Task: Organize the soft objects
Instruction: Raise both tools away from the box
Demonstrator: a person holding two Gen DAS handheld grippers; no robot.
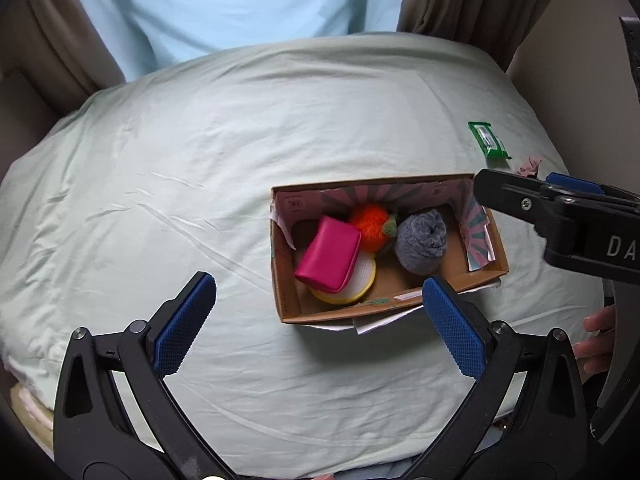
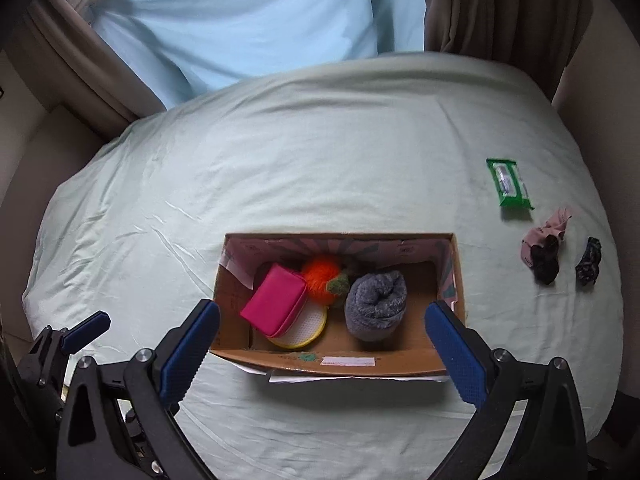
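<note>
Both grippers, left (image 1: 318, 322) & right (image 2: 322, 342), open & empty. Pink sock (image 2: 544, 240) right of box (image 2: 340, 364): light, floppy, pinch the bunched middle imo.

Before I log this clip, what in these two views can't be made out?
- Yellow round item: mostly covered by the pink pouch, both views.
- Pink-and-black fabric: in the left wrist view, mostly hidden by the right tongs; whether those are open is unclear there.
- Dark small fabric: right wrist view only, too small to identify.
- Green packet label: too small to read.
</note>
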